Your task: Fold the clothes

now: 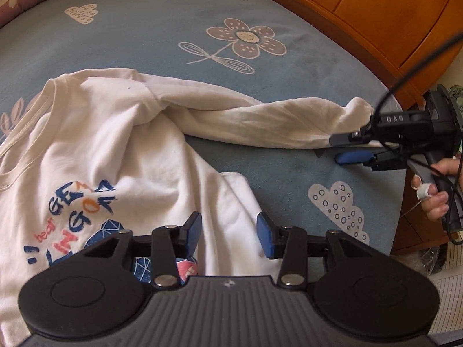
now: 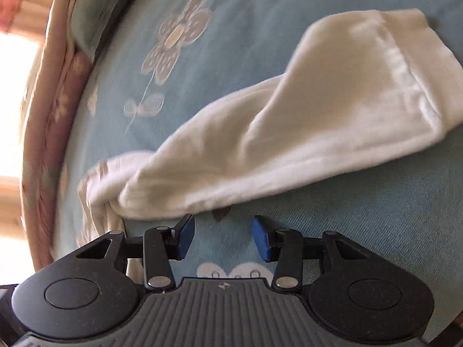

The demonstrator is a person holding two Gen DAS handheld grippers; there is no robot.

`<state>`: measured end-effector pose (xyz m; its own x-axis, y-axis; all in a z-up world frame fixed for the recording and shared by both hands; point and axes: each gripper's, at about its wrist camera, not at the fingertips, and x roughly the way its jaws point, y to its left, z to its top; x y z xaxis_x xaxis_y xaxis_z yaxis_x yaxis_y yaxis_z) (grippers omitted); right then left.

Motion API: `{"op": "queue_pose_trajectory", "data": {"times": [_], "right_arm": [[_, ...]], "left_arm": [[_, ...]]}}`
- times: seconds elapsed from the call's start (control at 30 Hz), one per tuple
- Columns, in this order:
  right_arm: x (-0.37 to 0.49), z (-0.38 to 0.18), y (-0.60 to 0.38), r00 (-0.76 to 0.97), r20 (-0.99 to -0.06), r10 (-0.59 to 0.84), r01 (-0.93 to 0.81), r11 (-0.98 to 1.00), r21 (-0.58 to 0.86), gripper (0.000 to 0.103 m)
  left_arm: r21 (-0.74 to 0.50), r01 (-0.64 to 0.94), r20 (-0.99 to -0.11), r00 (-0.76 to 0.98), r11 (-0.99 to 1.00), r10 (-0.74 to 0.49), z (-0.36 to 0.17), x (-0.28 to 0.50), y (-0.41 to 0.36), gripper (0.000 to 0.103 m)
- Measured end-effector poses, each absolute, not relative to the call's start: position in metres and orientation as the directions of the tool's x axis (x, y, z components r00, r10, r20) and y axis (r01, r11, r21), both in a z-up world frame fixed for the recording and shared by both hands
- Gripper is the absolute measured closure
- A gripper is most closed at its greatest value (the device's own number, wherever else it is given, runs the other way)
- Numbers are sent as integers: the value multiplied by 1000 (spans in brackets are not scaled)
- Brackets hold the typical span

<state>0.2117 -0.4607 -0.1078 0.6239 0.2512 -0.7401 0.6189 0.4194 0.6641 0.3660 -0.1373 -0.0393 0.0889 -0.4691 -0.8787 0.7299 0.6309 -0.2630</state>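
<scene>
A white shirt (image 1: pixel 110 144) is lying crumpled across the bed (image 1: pixel 173 14), sleeve (image 1: pixel 260 121) stretching toward frame right for folding, as left tongs (image 1: pixel 228 237) and right tongs (image 1: pixel 344 147) are hovering open, gripping nothing.

"bear" on shirt (image 1: pixel 95 156), perhaps "DAS" on right hand-held gripper (image 1: pixel 344 147)

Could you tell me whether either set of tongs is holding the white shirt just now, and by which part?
Neither: both the left tongs and right tongs stand open, empty, beside the shirt.
</scene>
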Motion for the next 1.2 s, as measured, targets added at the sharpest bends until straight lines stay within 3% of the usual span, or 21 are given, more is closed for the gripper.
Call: {"op": "queue_pose_trajectory", "data": {"times": [0.13, 0.2, 0.43, 0.5, 0.67, 0.73, 0.83, 0.9, 0.97, 1.2], "right_arm": [[187, -127, -481, 745, -648, 160, 630, 149, 762, 58], [183, -127, -480, 729, -669, 145, 650, 158, 743, 96], [164, -88, -502, 746, -664, 51, 638, 235, 733, 96], [161, -77, -510, 730, -678, 81, 639, 270, 720, 96], [156, -91, -490, 530, -806, 263, 696, 407, 591, 95], [155, -100, -480, 445, -837, 320, 701, 456, 547, 89], [154, -86, -476, 448, -841, 302, 670, 509, 540, 85], [157, -73, -483, 475, -834, 282, 652, 524, 549, 67], [158, -59, -489, 494, -835, 244, 630, 561, 537, 61], [160, -33, -541, 551, -835, 1, 638, 644, 422, 53]], "left_arm": [[-249, 751, -889, 73, 611, -451, -43, 362, -149, 61], [-247, 758, -893, 63, 604, -445, -44, 361, -154, 61], [-235, 781, -908, 36, 579, -418, -44, 353, -155, 61], [-234, 784, -909, 33, 575, -415, -43, 350, -155, 61], [-230, 784, -913, 31, 576, -406, -45, 346, -154, 61], [-236, 778, -913, 29, 582, -407, -45, 346, -154, 61], [-234, 779, -912, 31, 581, -409, -44, 347, -153, 60], [-231, 781, -913, 33, 581, -407, -43, 347, -153, 60], [-231, 781, -914, 31, 580, -405, -44, 347, -154, 60], [-232, 787, -916, 21, 572, -400, -45, 348, -158, 60]]}}
